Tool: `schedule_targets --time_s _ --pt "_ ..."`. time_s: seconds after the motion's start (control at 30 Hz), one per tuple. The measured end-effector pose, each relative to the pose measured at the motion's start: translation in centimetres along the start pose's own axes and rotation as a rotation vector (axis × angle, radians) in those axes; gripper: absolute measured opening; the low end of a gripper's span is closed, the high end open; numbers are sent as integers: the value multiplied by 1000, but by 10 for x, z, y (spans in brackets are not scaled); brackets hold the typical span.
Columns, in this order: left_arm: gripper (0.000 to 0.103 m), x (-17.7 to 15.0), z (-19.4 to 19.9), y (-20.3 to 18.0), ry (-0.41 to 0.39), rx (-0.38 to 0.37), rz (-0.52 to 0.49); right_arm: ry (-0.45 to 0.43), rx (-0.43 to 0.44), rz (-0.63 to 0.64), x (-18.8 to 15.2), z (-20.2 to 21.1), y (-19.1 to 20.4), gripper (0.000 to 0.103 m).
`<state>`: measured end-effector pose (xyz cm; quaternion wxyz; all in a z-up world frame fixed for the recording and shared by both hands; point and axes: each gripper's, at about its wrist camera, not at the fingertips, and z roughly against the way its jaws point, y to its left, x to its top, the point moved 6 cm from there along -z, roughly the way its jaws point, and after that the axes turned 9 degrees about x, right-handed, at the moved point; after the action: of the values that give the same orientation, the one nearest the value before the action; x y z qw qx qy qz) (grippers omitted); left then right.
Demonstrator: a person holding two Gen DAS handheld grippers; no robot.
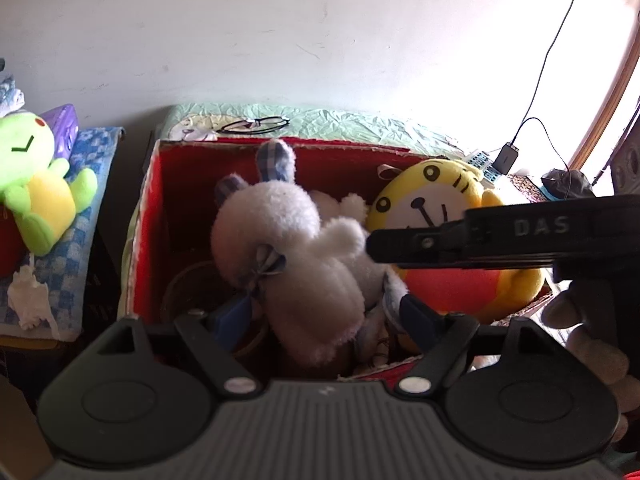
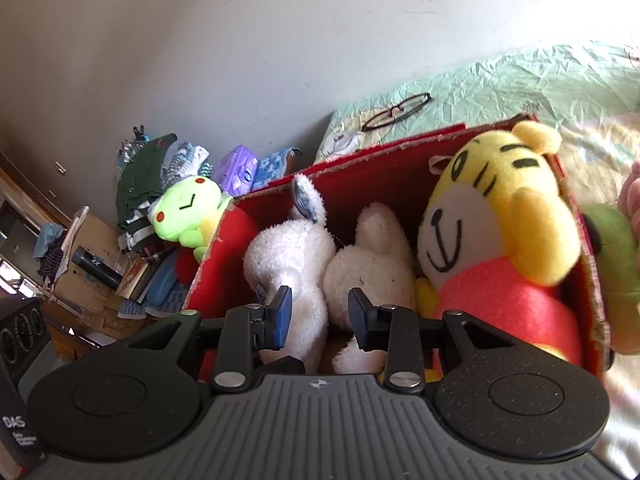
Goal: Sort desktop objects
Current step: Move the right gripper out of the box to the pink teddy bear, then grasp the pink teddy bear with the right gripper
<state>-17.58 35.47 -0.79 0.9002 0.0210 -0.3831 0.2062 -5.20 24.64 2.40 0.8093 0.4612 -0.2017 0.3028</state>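
Centre frame, the left gripper (image 1: pixel 326 312) is clenching a white rabbit (image 1: pixel 296 240) over a red box (image 1: pixel 168 184), beside a yellow tiger (image 1: pixel 448 216) at right. The right gripper (image 2: pixel 320 316) is straddling white plush; whether its pads are pressing is unclear. Releasing early risks the rabbit snagging on the rim.

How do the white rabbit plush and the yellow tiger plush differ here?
The white rabbit plush is fluffy, all white with blue-checked ears; the yellow tiger plush is smoother, yellow with black stripes and a red body. The rabbit lies face-down; the tiger faces up. Both sit in the red box.
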Motion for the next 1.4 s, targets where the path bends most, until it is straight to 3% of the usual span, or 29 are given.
schedule_targets --time_s 0.13,0.3,0.47,0.57,0.87,1.03,1.2,1.4 --pt "82 7 21 -14 -58 4 2 -55 37 24 2 33 -5 35" --pt "83 17 37 -56 -104 -52 -35 -153 60 -25 4 88 -36 35" --pt "83 20 35 -126 -116 -184 -110 -217 -36 -101 0 135 -91 37" --pt "83 21 21 -168 -96 -225 -165 -228 -85 -180 -5 156 -129 39" --pt "88 41 -62 -260 -12 -154 -196 -270 -119 -289 -8 218 -206 40" --pt "88 47 -112 -278 46 21 -184 -253 -106 -300 -3 235 -237 40" --pt "81 44 -137 -282 106 35 -109 -215 -66 -309 7 232 -259 40" --pt "81 37 -137 -295 103 13 -83 -173 -21 -293 19 223 -273 40"
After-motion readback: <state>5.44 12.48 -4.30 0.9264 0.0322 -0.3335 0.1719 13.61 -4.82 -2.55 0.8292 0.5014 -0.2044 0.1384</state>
